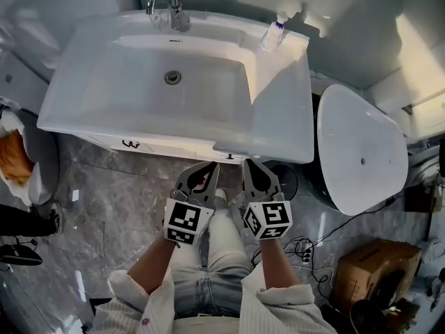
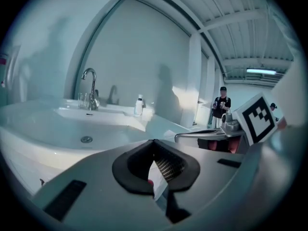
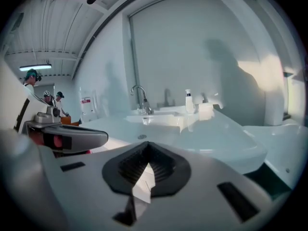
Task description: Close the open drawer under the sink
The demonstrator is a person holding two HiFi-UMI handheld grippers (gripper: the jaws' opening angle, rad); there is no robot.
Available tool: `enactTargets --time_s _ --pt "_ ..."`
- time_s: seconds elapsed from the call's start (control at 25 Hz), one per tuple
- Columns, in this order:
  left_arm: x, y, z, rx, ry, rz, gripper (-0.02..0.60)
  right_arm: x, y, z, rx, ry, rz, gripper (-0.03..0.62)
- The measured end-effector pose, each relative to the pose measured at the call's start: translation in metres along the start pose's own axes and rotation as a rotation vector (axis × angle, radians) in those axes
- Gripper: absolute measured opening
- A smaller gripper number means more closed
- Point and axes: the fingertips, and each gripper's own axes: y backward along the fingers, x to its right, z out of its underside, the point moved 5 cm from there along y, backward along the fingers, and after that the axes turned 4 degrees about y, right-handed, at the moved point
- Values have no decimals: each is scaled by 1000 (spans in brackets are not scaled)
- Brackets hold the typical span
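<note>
Item: white ceramic washbasin [image 1: 278, 117]. Beneath its front rim is the white drawer front [image 1: 167, 147], of which we see only a narrow strip.

Left gripper [image 1: 211, 168] and right gripper [image 1: 247, 164]: side by side just before that strip, the jaws of each pressed together with nothing between.

Method, as we judge it: we set both closed tips flat on the front, evenly spaced, and push straight in, slowing near the end.

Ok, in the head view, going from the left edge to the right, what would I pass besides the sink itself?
bin → faucet → bottle → toilet
</note>
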Motion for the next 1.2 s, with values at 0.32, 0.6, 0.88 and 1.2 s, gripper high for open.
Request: enactTargets --time_s 0.32,0.6,0.88,1.2 --pt "26 34 -65 84 -17 59 15 -25 24 -67 85 -67 -85 11" --pt "51 60 -105 120 4 107 15 -47 59 -114 131 -30 -123 9" --pt "70 90 -131 144 -44 116 15 -72 88 -143 168 68 -203 9" --pt "75 121 -152 207 -94 88 15 -89 114 -165 225 104 -243 9"
